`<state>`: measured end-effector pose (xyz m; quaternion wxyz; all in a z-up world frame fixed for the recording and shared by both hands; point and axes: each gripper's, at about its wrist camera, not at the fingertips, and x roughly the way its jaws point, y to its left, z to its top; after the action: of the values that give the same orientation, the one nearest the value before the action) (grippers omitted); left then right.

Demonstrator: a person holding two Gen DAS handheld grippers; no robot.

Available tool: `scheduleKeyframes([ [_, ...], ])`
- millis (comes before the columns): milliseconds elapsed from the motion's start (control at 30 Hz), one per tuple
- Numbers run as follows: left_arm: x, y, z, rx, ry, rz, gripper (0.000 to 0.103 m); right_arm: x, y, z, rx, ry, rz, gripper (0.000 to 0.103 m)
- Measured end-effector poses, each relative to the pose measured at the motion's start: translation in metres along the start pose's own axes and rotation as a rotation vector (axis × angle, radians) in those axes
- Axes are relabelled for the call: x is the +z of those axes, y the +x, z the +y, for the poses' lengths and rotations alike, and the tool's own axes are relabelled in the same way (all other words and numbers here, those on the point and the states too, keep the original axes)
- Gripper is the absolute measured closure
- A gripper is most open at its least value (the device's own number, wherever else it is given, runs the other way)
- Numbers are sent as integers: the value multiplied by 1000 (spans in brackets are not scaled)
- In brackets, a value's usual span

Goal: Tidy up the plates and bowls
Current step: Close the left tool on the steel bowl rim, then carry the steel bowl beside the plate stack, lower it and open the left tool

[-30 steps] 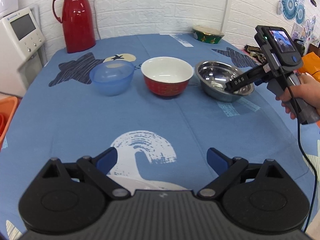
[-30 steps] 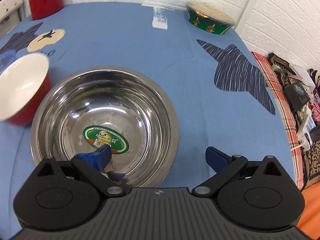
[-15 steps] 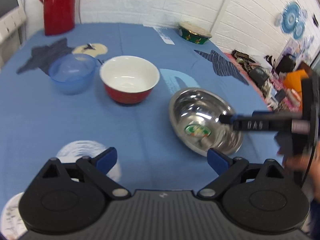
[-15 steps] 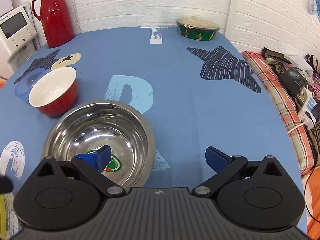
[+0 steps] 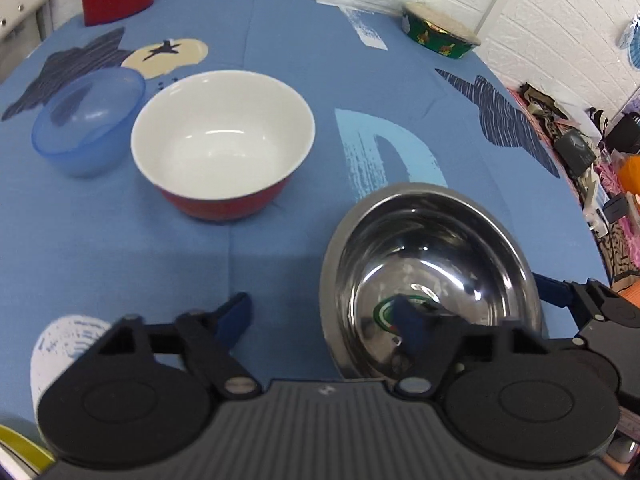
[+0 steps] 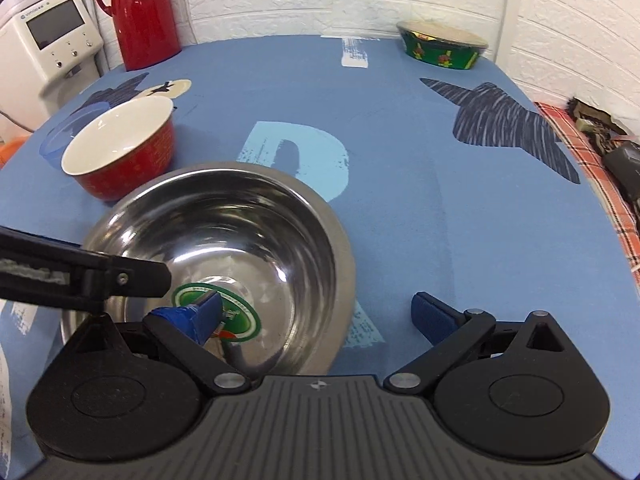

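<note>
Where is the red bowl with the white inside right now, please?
In the left wrist view the red bowl stands left of centre, between the blue plastic bowl and the steel bowl.

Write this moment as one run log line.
left gripper: open, one finger in steel bowl | right gripper: open, straddling bowl rim | red bowl: untouched

There are 4 bowls on the blue tablecloth (image 6: 400,184): 1 steel bowl (image 6: 256,232), 1 red bowl (image 6: 120,152) with a white inside, 1 translucent blue bowl (image 5: 86,116), and 1 green patterned bowl (image 6: 442,50) with a cover on top, far back by the wall. There is 1 red thermos jug (image 6: 140,12) and 1 white appliance (image 6: 52,44) with a screen. The 2 grippers count 4 blue-tipped fingers in all.
</note>
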<state>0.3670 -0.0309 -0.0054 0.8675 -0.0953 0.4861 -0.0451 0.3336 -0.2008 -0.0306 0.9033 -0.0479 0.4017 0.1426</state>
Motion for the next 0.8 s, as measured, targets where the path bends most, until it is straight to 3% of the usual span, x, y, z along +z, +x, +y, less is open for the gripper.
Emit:
scheduleKeyframes([
  [100, -1, 0, -6, 20, 55, -3, 73, -2, -4, 7, 69, -2, -14, 17],
  [133, -3, -1, -7, 9, 68, -2, 76, -4, -6, 11, 98, -2, -12, 18],
  [167, -5, -3, -7, -10, 71, 8, 89, -7, -9, 17, 116, -10, -12, 18],
  [200, -7, -5, -6, -40, 73, 21, 96, -8, -12, 24, 130, -19, -14, 17],
  [300, -19, -16, -4, -27, 93, 20, 97, -18, -28, 39, 110, -43, -31, 17],
  [433, -37, -37, 8, -78, 78, 40, 97, -32, -54, 50, 128, -34, -49, 17],
  [800, -116, -94, 22, -105, 174, 12, 96, -93, -116, 93, 123, -43, -75, 15],
])
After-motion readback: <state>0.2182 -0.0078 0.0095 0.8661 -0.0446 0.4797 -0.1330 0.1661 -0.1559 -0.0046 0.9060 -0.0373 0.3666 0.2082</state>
